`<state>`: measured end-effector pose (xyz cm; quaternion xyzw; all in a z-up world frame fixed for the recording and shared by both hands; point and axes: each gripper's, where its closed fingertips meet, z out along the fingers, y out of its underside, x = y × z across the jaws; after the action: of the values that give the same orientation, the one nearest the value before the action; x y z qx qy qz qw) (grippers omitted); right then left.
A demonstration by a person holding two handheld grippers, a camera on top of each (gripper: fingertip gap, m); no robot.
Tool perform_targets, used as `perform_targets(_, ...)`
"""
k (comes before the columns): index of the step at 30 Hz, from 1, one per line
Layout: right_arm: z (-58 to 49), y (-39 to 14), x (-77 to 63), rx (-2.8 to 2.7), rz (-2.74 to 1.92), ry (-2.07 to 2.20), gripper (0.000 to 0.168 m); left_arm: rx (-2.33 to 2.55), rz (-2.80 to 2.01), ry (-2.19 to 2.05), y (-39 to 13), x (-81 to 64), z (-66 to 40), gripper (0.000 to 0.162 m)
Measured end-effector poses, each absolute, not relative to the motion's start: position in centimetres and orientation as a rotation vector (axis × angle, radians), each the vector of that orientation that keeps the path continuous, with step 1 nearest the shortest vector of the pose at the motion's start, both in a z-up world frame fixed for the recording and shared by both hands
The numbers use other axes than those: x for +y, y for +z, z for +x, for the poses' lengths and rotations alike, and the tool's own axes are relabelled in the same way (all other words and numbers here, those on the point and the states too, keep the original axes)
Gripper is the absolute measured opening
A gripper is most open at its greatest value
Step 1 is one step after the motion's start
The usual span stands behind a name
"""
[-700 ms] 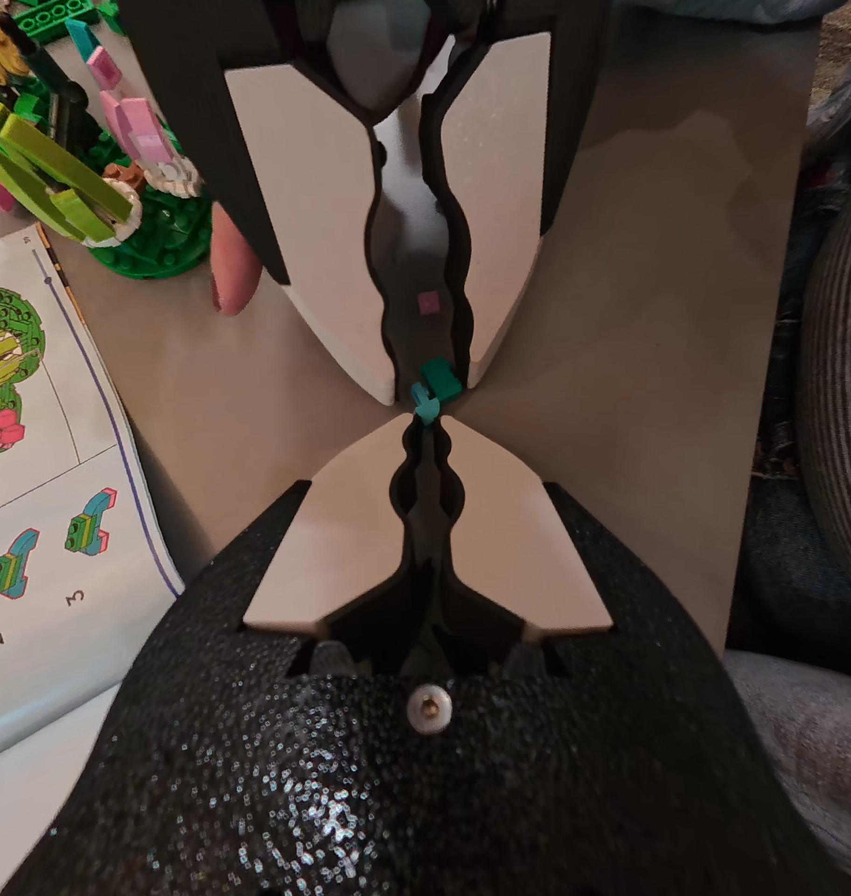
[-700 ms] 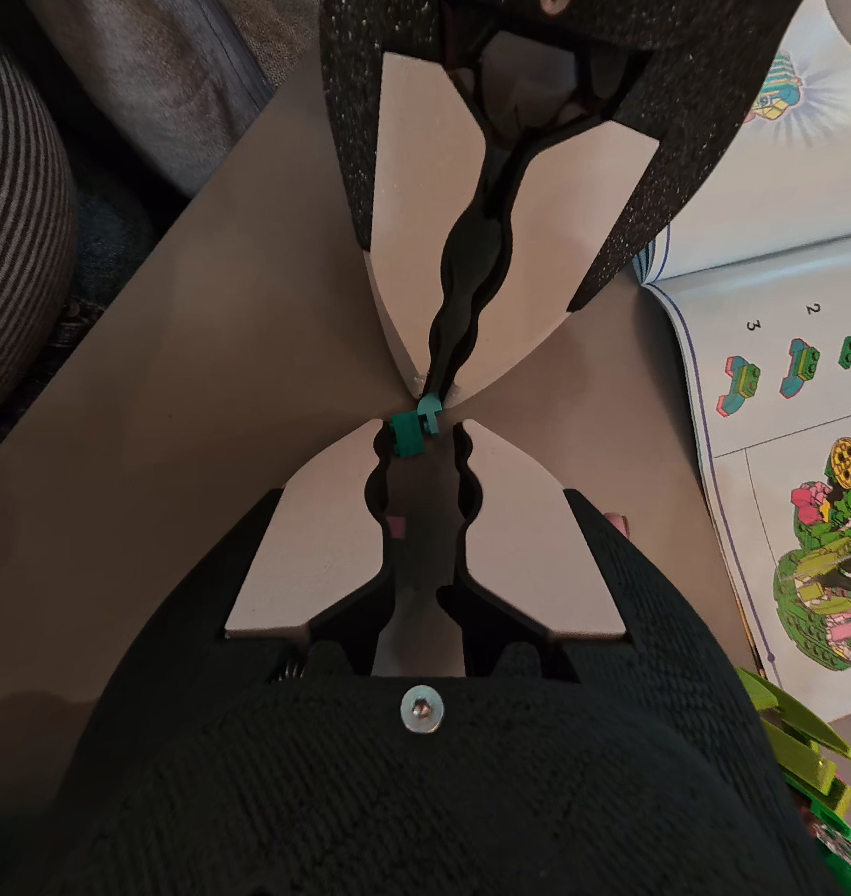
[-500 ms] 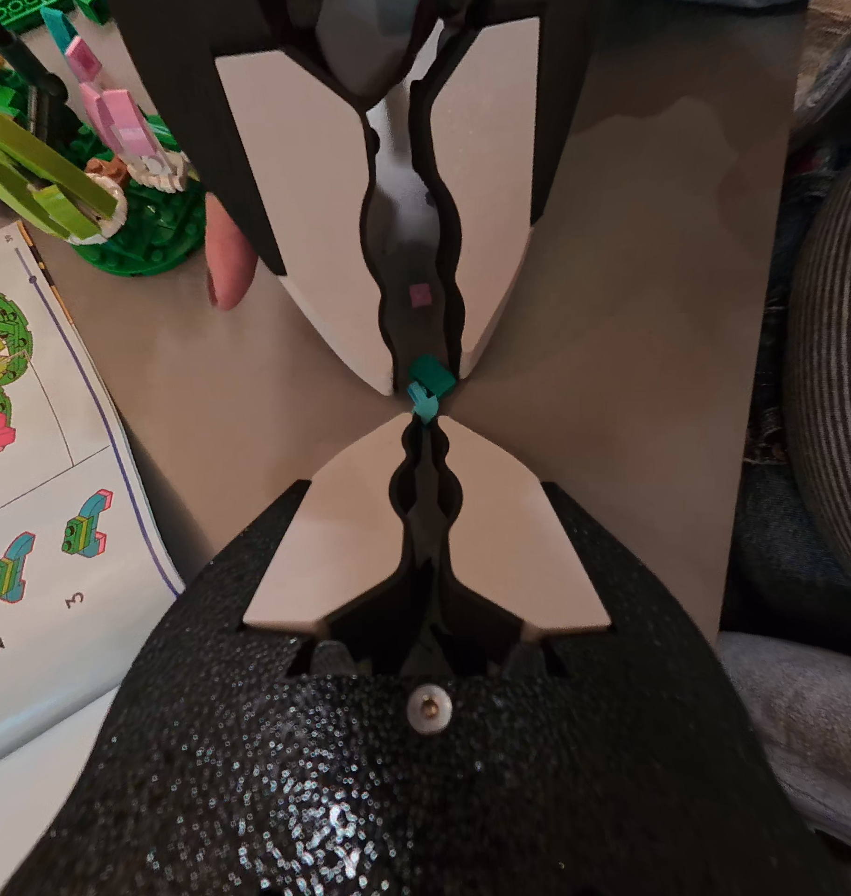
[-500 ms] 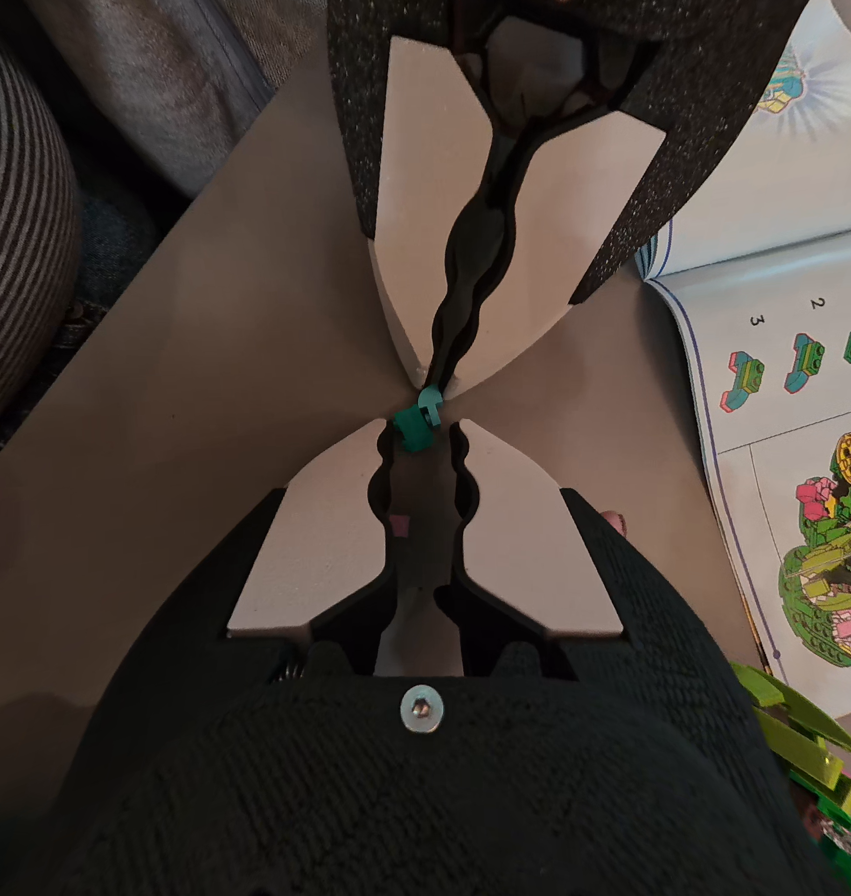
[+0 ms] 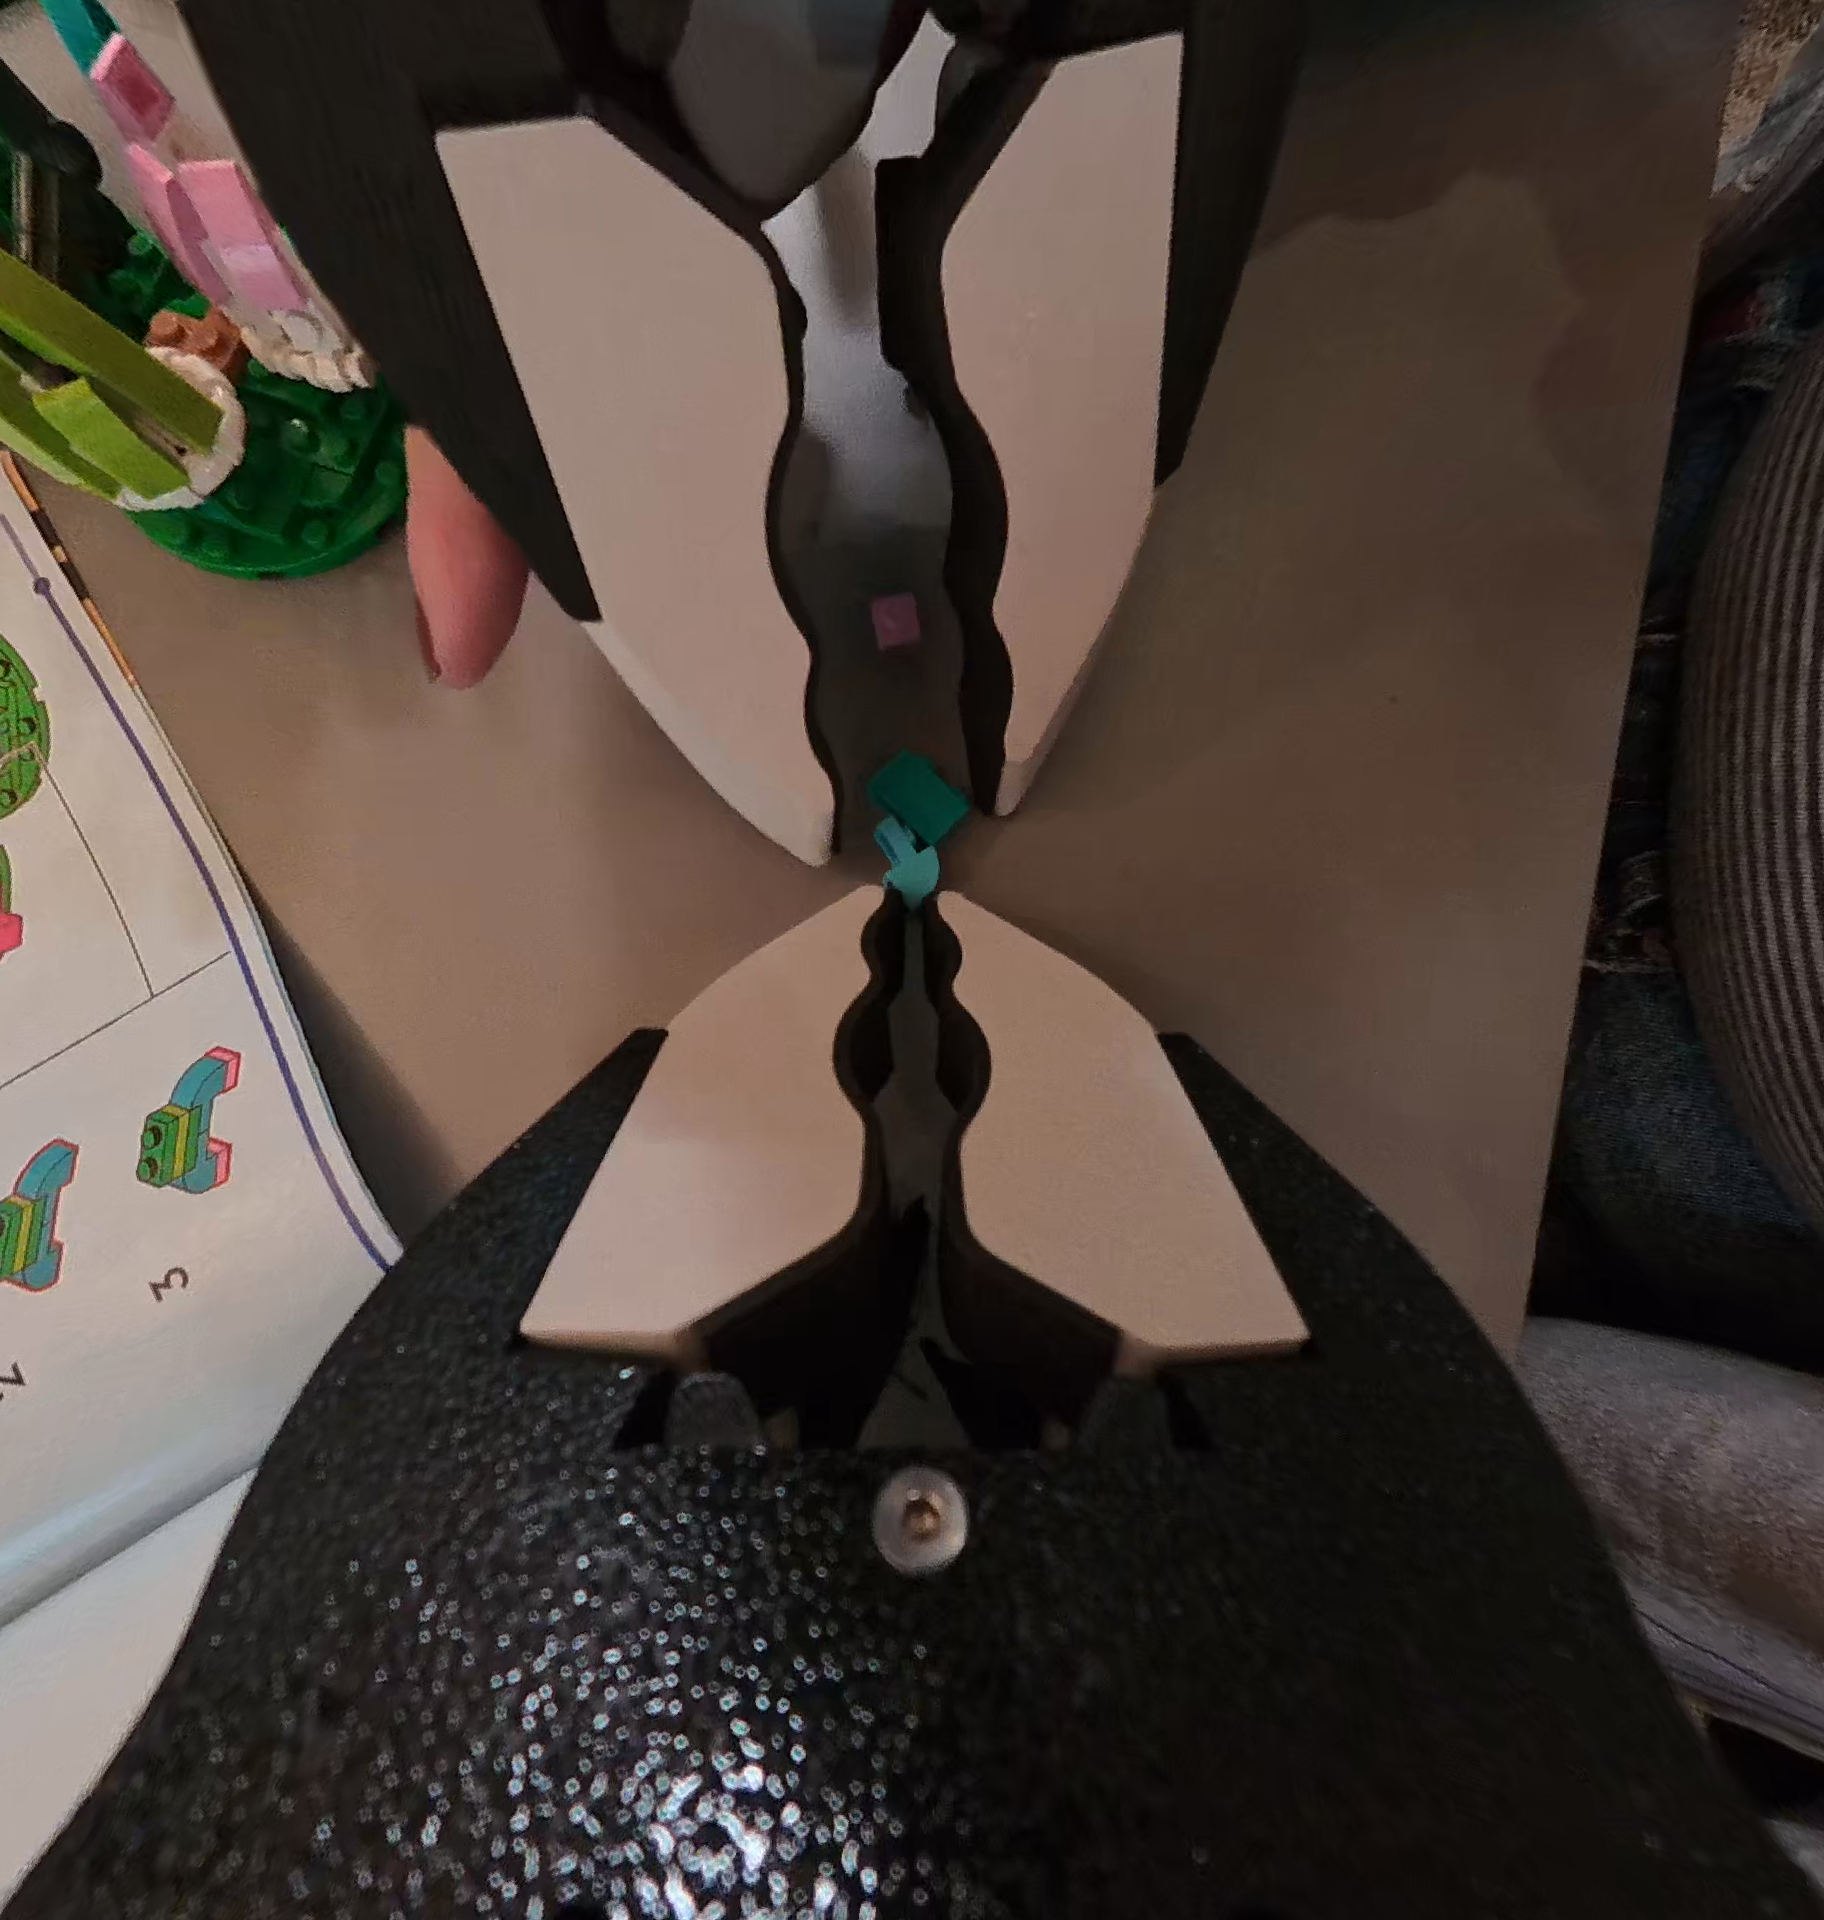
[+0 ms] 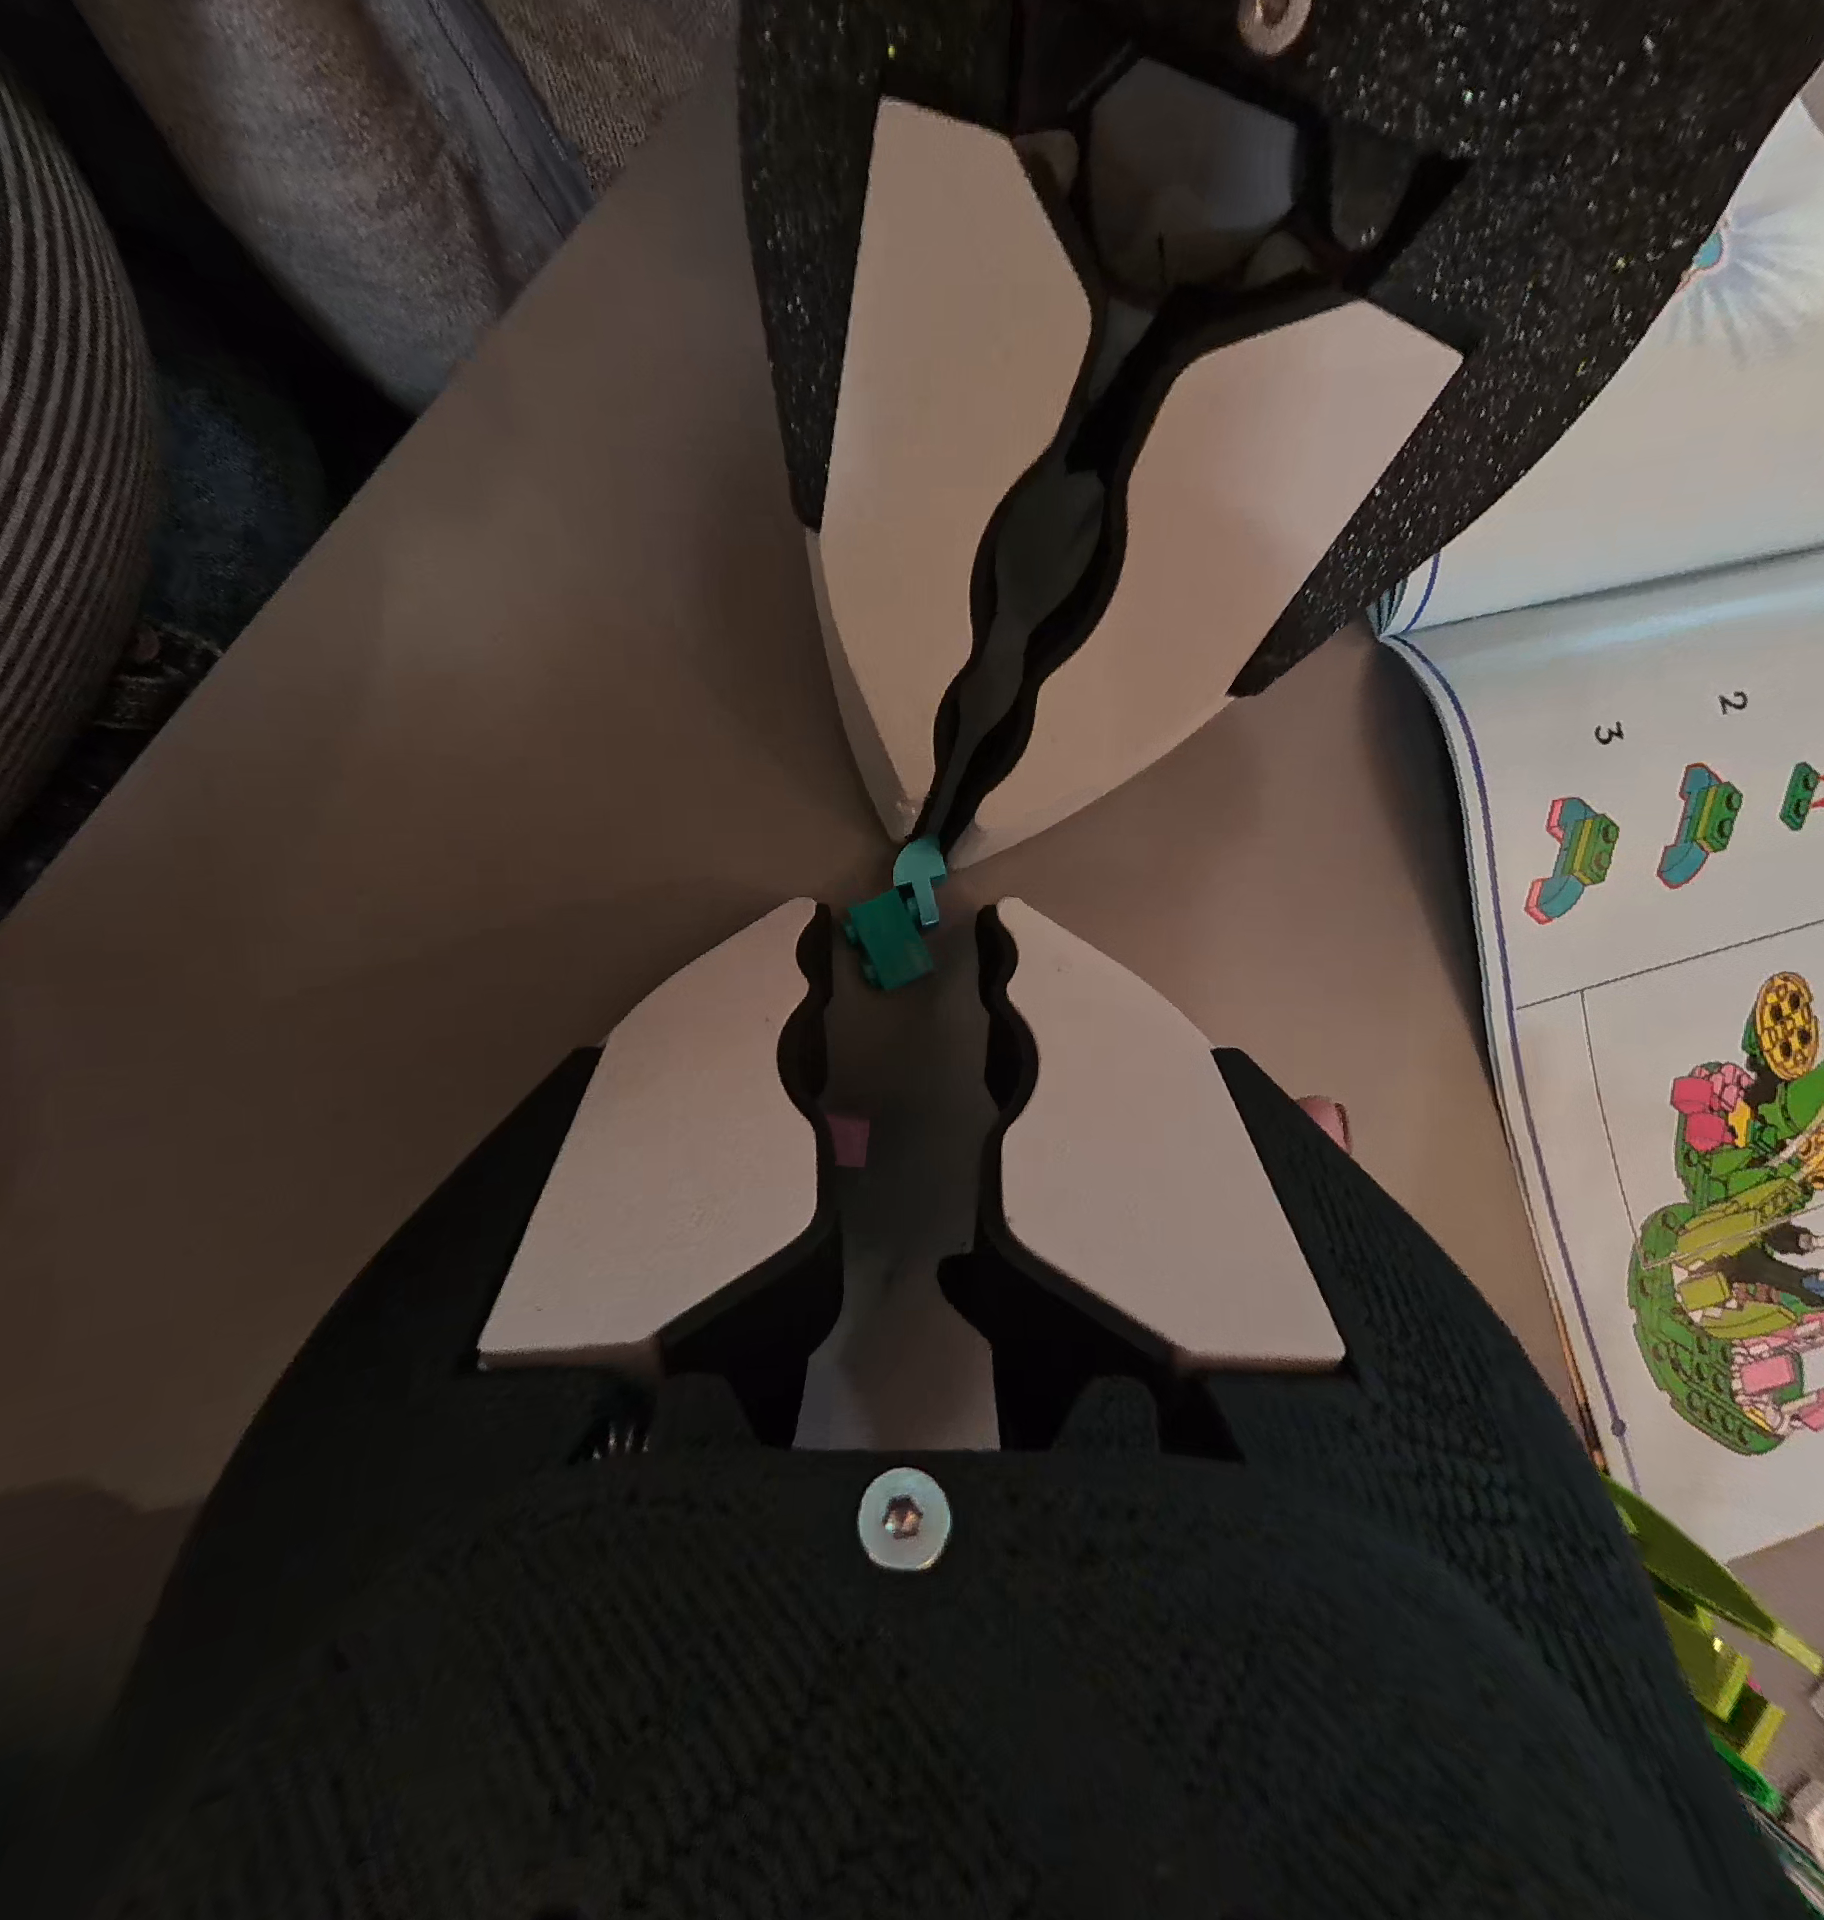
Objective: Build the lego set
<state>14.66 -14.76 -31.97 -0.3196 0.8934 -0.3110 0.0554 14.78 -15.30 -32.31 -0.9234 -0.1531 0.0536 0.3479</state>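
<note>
My left gripper (image 5: 908,902) is shut on a small light teal clip piece (image 5: 910,864), held above the beige table (image 5: 1303,831). A dark teal brick (image 5: 918,800) hangs tilted on the clip's far end. My right gripper (image 6: 900,914) faces the left one tip to tip. Its jaws stand apart around the dark teal brick (image 6: 887,940), which lies close to its left finger. The clip (image 6: 916,864) sticks out of the left gripper's (image 6: 934,831) closed tips. A small pink piece (image 5: 895,623) lies on the table under the right gripper and also shows in the right wrist view (image 6: 848,1143).
An open instruction booklet (image 5: 108,1039) (image 6: 1666,935) lies beside the grippers. A green flower model (image 5: 212,416) with lime and pink parts stands behind it. A person's fingertip (image 5: 461,592) holds the right gripper. The table edge (image 5: 1542,1039) borders striped fabric (image 5: 1781,727). My left and right fingertips are right by each other.
The dark teal brick has tilted on the clip and now sits a little apart from the right gripper's finger. Both grippers stay tip to tip, with only a small drift.
</note>
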Motion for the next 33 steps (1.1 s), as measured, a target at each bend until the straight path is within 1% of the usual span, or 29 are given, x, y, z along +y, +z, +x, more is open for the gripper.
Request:
perform_targets(8, 14.75, -32.12, -14.75, 2.685, -0.890, -0.910, 0.019, -0.408, -2.440, 0.169, -32.32, -15.28, 14.75, 0.003)
perform_targets(16, 14.84, -32.12, -14.75, 2.679, -0.928, -0.888, 0.020, -0.357, -2.457, 0.136, -32.32, -15.00, 14.64, 0.002)
perform_targets(23, 14.45, -31.97, -14.15, 2.681, -0.905, -0.862, 0.032, -0.333, -2.448, 0.083, -32.32, -14.93, 14.69, 0.002)
perform_targets(28, 14.31, -32.13, -14.16, 2.681, -0.924, -0.869, 0.030, -0.312, -2.447, 0.054, -32.34, -14.90, 14.71, 0.002)
perform_targets(33, 14.56, -32.17, -14.30, 2.637, -0.924, -0.877, 0.024, -0.297, -2.452, 0.030, -32.36, -14.75, 14.77, 0.002)
